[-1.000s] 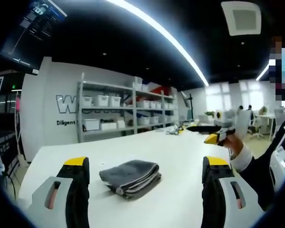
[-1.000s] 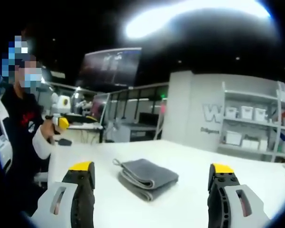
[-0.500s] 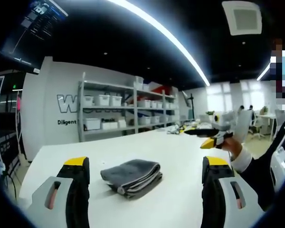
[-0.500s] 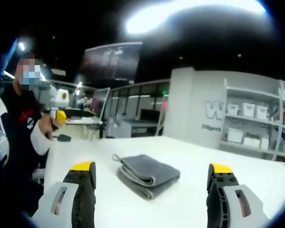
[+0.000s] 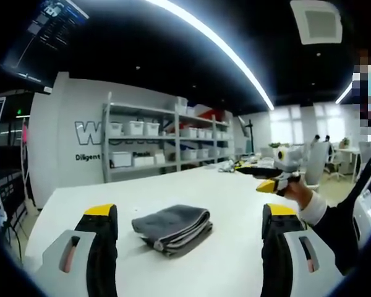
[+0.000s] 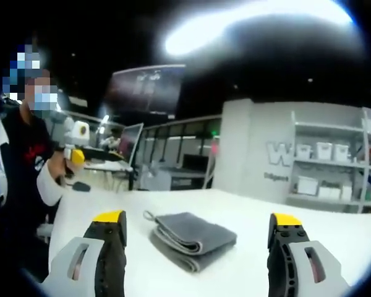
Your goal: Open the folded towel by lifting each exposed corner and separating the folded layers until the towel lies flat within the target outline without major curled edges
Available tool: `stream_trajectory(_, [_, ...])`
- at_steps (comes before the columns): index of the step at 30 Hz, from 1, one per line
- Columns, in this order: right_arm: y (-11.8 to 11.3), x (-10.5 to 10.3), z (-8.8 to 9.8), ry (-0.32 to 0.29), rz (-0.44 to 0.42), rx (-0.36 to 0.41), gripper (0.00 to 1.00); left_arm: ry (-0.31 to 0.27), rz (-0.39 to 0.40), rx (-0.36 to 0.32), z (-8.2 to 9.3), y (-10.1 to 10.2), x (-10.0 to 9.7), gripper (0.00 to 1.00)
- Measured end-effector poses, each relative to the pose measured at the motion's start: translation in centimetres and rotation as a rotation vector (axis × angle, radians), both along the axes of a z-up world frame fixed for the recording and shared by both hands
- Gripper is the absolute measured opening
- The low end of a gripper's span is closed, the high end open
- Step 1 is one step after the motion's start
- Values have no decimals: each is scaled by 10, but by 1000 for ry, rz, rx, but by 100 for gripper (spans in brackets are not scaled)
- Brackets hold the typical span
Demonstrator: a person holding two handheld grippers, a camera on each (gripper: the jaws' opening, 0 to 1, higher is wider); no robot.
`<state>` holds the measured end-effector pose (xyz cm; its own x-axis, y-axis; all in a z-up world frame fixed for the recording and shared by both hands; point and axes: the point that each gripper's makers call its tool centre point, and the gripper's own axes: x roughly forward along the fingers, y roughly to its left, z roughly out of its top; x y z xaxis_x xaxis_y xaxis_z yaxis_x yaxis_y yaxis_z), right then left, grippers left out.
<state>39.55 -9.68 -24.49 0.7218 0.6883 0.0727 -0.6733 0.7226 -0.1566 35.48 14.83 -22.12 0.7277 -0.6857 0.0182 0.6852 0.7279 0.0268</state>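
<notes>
White table [image 5: 222, 204] | folded towel [image 5: 172, 228] unmoved | right gripper [image 5: 267, 178] drifted inward

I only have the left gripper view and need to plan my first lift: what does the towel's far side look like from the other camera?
Observer: In the right gripper view the towel has a small hanging loop sticking out at its corner nearest the person.
Operator: Which side shows the fold there?
Observer: The layered, rounded fold edges face that camera, stacked and closed, nothing peeled back yet.
Operator: Is the right claw ready to grab?
Observer: The right claw is open, jaws wide apart with the towel between them, well short of touching it.
Operator: And how does my left claw look from there?
Observer: The left claw is held up in the person's hand, off the table.
</notes>
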Motion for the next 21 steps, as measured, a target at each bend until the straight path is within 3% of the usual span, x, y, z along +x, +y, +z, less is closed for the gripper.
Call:
stream_trajectory(6, [1, 8, -8, 1, -19, -21, 94, -1, -1, 0, 0, 0, 0, 95])
stream_trajectory(21, [-8, 27, -21, -17, -41, 24, 94, 5, 4, 6, -2, 0, 1, 94])
